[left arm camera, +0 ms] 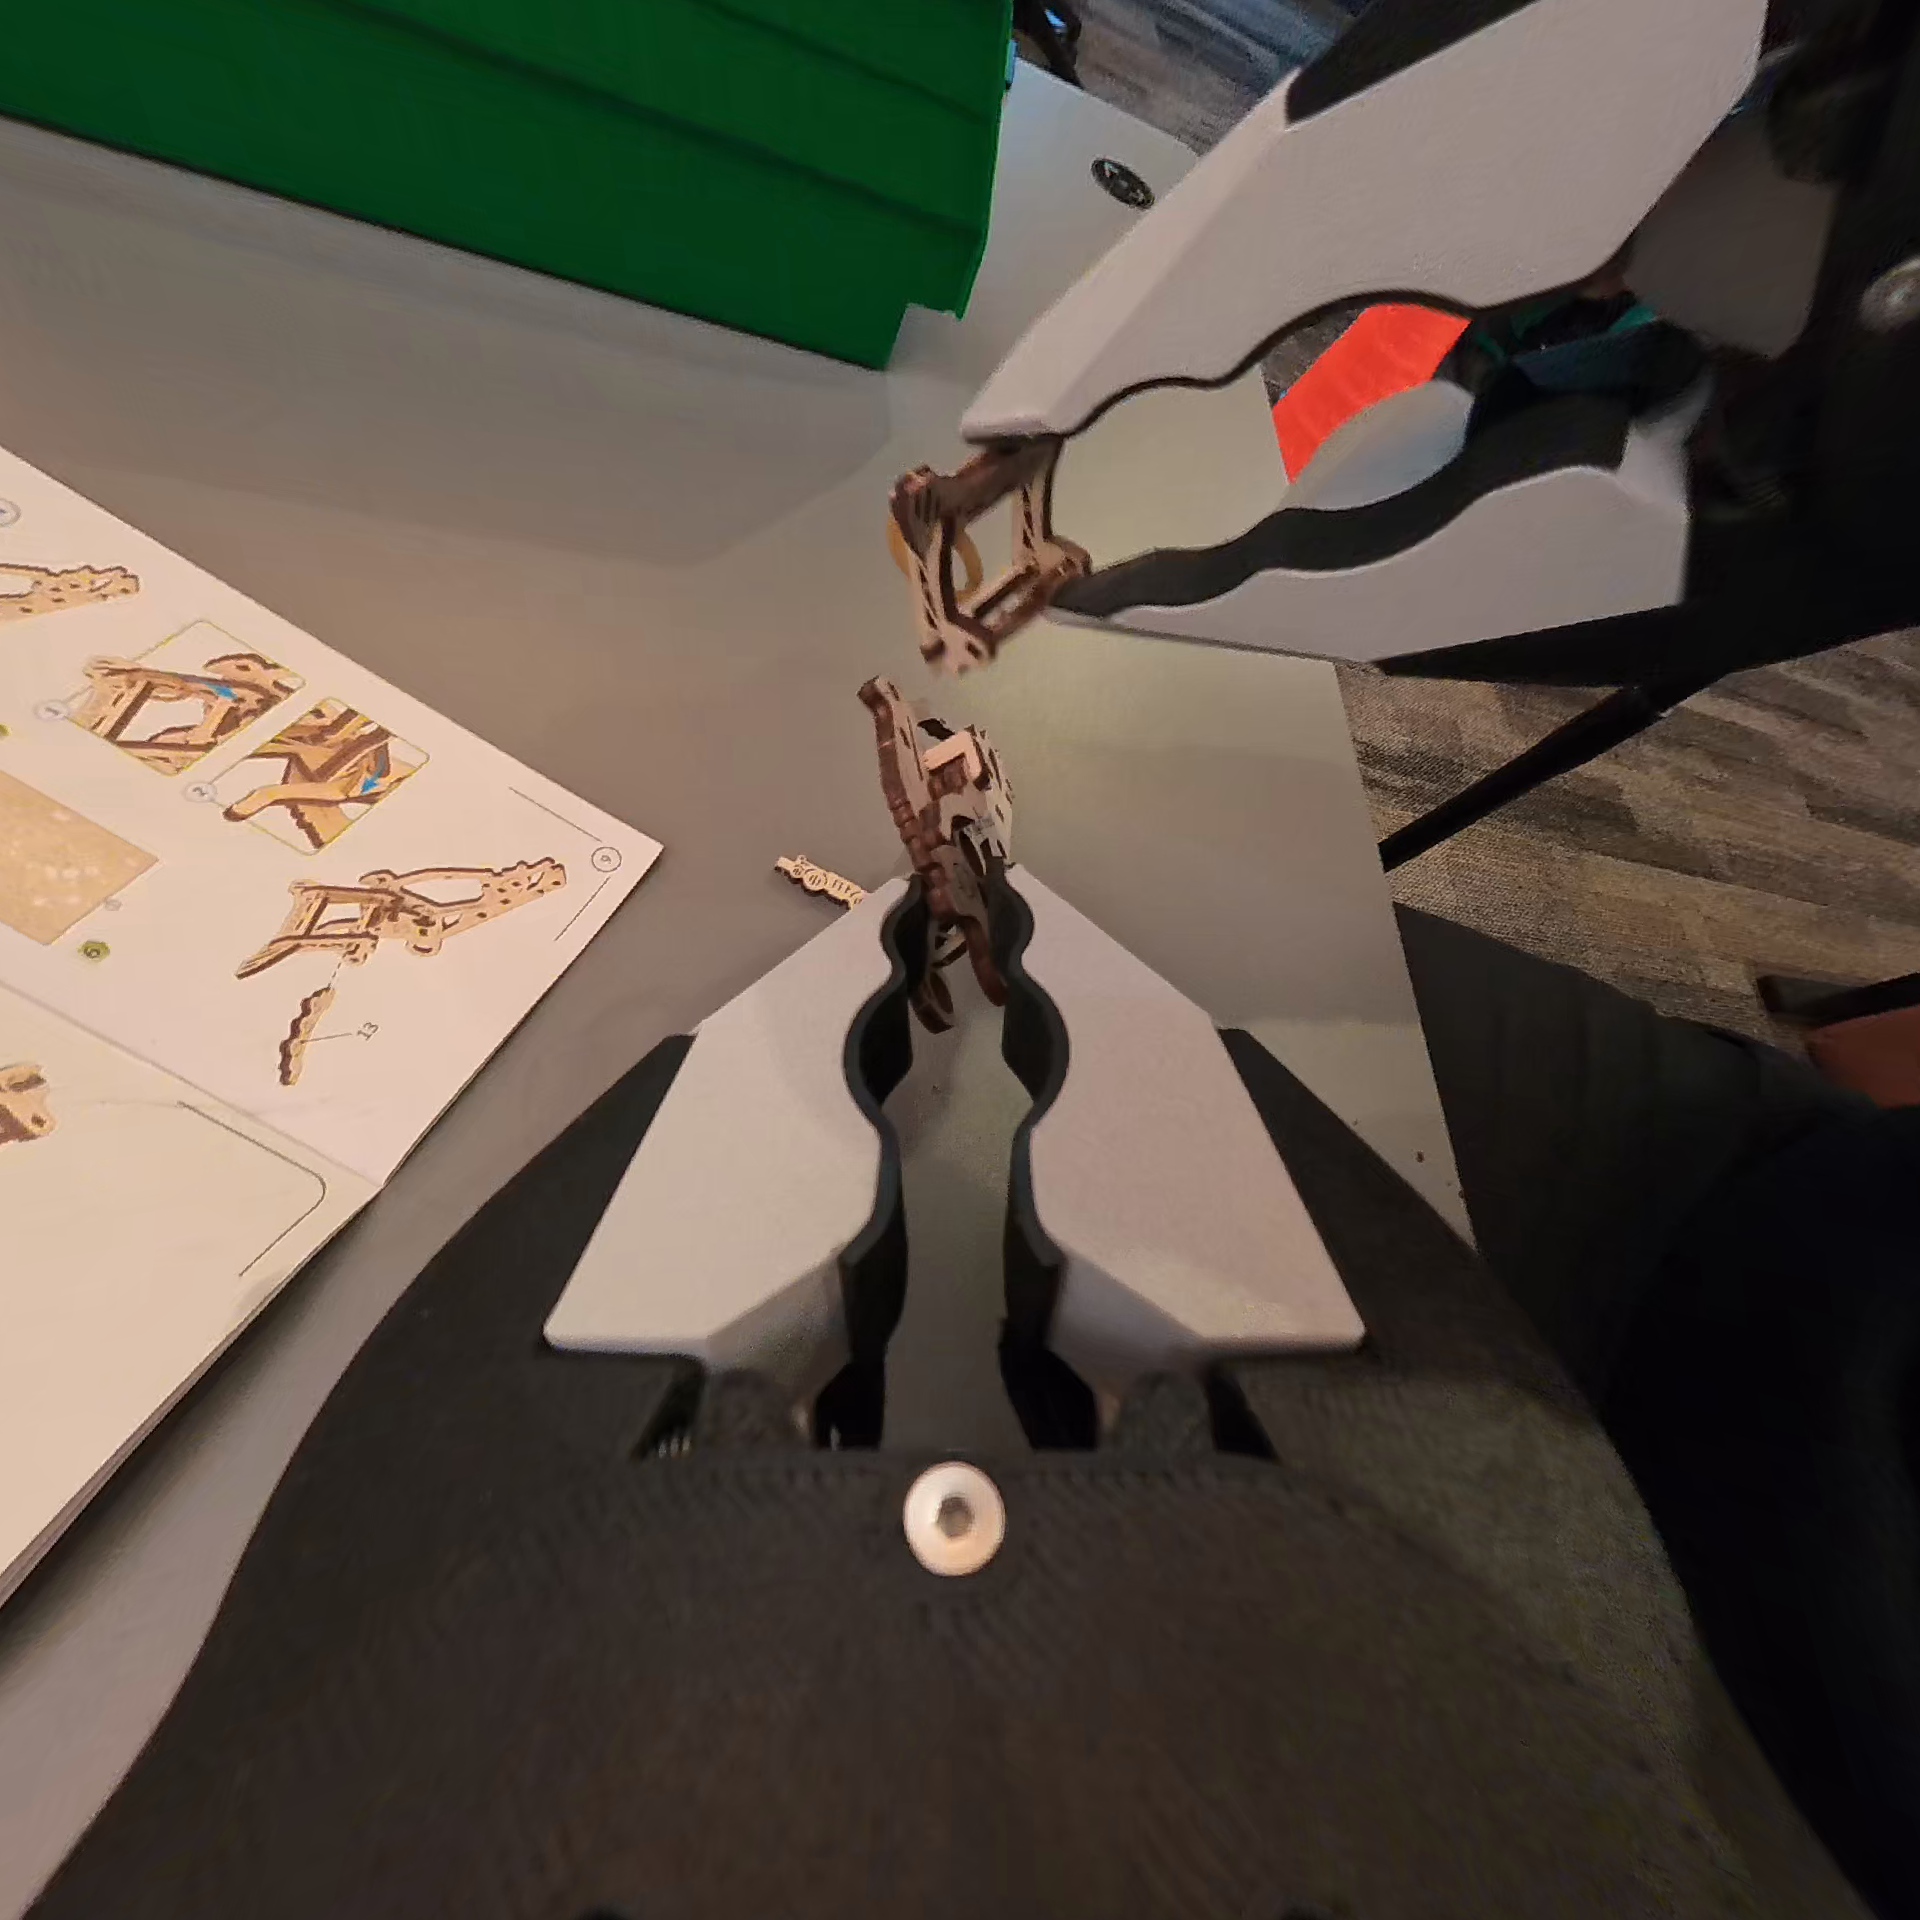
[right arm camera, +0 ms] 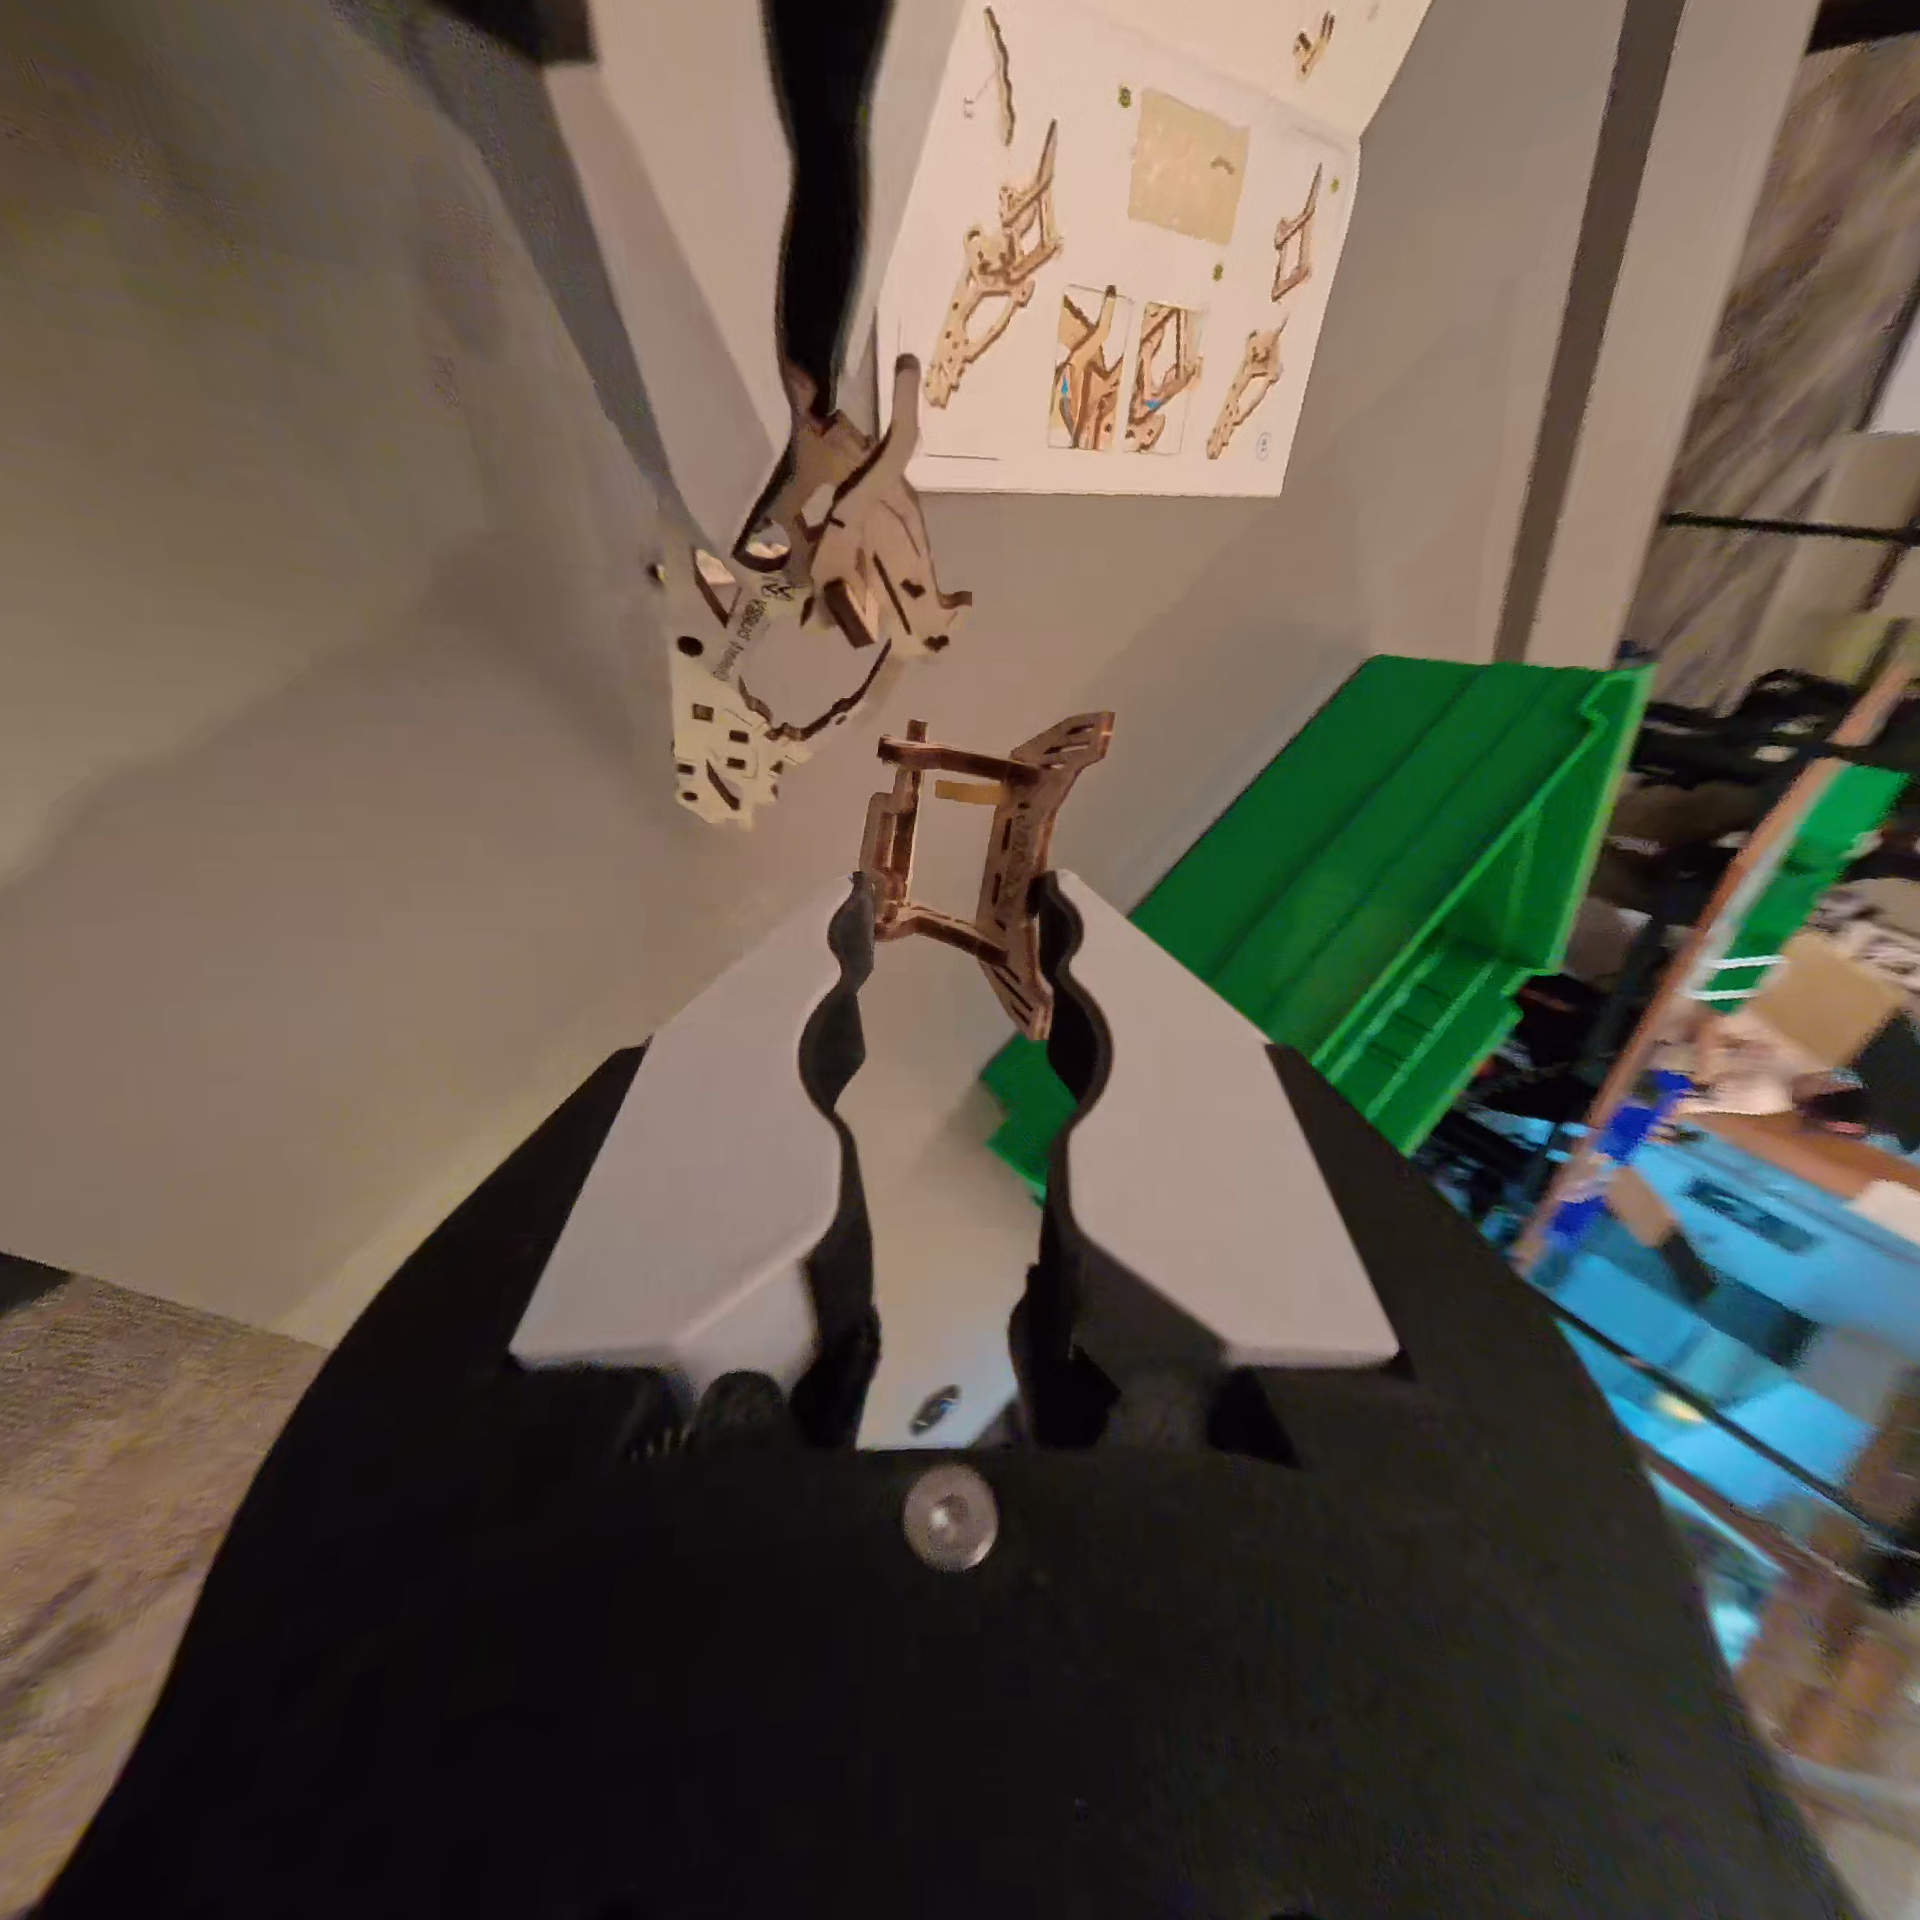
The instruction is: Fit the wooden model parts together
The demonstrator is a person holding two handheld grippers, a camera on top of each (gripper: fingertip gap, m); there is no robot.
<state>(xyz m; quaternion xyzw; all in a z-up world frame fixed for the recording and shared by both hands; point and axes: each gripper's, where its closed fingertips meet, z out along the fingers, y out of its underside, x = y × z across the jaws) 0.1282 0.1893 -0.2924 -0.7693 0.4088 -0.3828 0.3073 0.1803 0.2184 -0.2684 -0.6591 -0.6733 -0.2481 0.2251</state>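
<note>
My left gripper [left arm camera: 961, 899] is shut on a wooden sub-assembly [left arm camera: 940, 800] with a toothed edge, held upright above the grey table [left arm camera: 416, 436]. My right gripper [right arm camera: 951, 894] is shut on a square wooden frame part [right arm camera: 971, 842]. In the left wrist view the right gripper [left arm camera: 1039, 520] comes in from the upper right, and its frame part [left arm camera: 971, 566] hangs just above the left one's piece with a small gap. In the right wrist view the left gripper's flat wooden assembly [right arm camera: 800, 623] hangs just up-left of the frame. A small loose wooden piece [left arm camera: 821, 881] lies on the table.
An open instruction booklet [left arm camera: 260, 883] lies on the table at the left; it also shows in the right wrist view [right arm camera: 1122, 260]. Green plastic bins [left arm camera: 520, 135] stand at the back of the table. The table's right edge [left arm camera: 1382, 935] drops to carpet, beside a dark-clothed leg [left arm camera: 1662, 1195]. The grippers' ends are close to 7 cm from one another. The left tips stand about 5 cm off the small loose wooden piece [left arm camera: 821, 881].
</note>
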